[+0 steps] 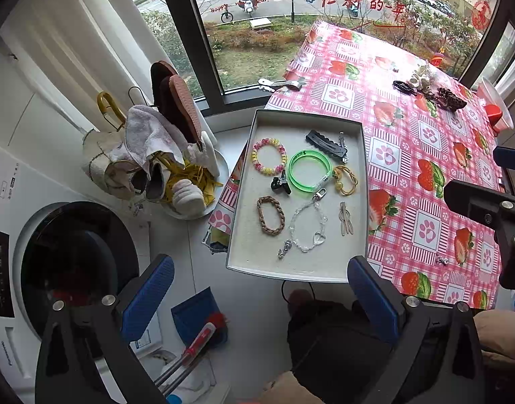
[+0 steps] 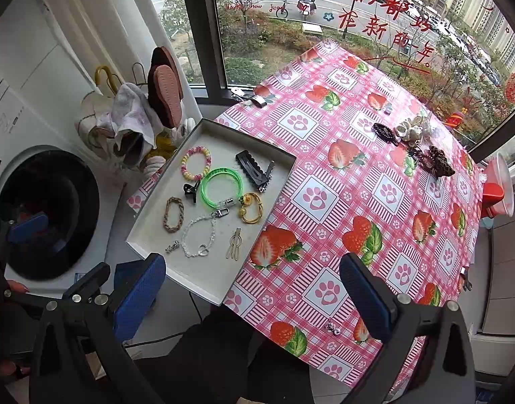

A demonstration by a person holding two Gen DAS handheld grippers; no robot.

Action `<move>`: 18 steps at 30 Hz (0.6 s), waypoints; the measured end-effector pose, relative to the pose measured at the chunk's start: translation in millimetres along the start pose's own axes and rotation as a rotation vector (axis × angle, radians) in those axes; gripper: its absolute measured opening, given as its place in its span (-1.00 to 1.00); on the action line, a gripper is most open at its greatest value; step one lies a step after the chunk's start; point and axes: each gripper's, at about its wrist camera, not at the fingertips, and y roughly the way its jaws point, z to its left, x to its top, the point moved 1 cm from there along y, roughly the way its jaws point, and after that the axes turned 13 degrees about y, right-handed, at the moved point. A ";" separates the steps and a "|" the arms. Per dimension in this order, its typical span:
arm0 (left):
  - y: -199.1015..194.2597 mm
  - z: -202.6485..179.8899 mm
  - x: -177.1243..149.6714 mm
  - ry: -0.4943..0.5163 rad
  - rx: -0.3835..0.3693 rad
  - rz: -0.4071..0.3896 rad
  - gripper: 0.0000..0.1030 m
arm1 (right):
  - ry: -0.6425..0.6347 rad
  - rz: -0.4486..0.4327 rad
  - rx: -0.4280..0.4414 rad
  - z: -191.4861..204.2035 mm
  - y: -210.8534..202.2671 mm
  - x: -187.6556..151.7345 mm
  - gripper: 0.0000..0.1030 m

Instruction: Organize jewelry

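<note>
A grey tray (image 1: pixel 353 198) (image 2: pixel 203 279) lies at the table's left edge, holding several pieces: a pink-yellow bracelet (image 1: pixel 269 156), a green bangle (image 1: pixel 309 171) (image 2: pixel 222 185), a brown braided band (image 1: pixel 270 215), a clear bead chain (image 1: pixel 307 229), a black clip (image 1: pixel 326 143). Loose hair clips (image 1: pixel 435 89) (image 2: pixel 422 148) lie at the table's far right. A small silver charm (image 2: pixel 332 327) (image 1: pixel 442 260) lies near the front edge. My left gripper (image 1: pixel 260 298) is open and empty, before the tray. My right gripper (image 2: pixel 252 298) is open and empty above the table's front.
The table has a red strawberry-check cloth (image 2: pixel 358 202). A washing machine (image 1: pixel 62 262) stands left, with a basin of shoes and cloths (image 1: pixel 163 161) behind it. A red and white container (image 2: pixel 498 188) sits at the far right. A window runs behind.
</note>
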 end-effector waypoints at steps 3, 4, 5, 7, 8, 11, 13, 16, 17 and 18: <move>-0.3 0.9 -0.4 -0.001 0.001 0.000 1.00 | -0.002 0.001 -0.001 2.0 0.2 -0.4 0.99; -0.5 1.4 -0.6 -0.001 0.001 -0.001 1.00 | 0.000 0.000 -0.001 2.0 0.4 -0.4 0.99; -0.2 2.7 -0.9 -0.001 0.002 -0.001 1.00 | -0.002 0.000 -0.001 2.7 0.5 -0.6 0.99; -0.2 4.1 -1.3 -0.001 0.004 -0.002 1.00 | -0.001 0.002 -0.001 3.3 0.7 -0.7 0.99; -0.1 4.0 -1.1 -0.001 0.004 -0.001 1.00 | -0.005 0.002 -0.001 4.1 0.7 -0.5 0.99; -0.1 5.0 -0.8 -0.003 0.006 -0.001 1.00 | -0.002 0.002 -0.003 5.2 1.2 -0.5 0.99; -0.1 6.0 -0.7 -0.002 0.007 0.000 1.00 | -0.001 0.003 -0.003 5.7 1.3 -0.7 0.99; 0.4 5.4 0.3 -0.001 0.009 0.001 1.00 | -0.002 0.003 -0.004 6.2 1.3 -0.6 0.99; 0.0 4.1 0.1 -0.002 0.010 0.001 1.00 | 0.001 0.001 -0.003 6.0 1.4 -0.3 0.99; 0.0 4.4 0.1 -0.001 0.011 0.002 1.00 | 0.001 0.002 -0.003 6.3 1.5 -0.4 0.99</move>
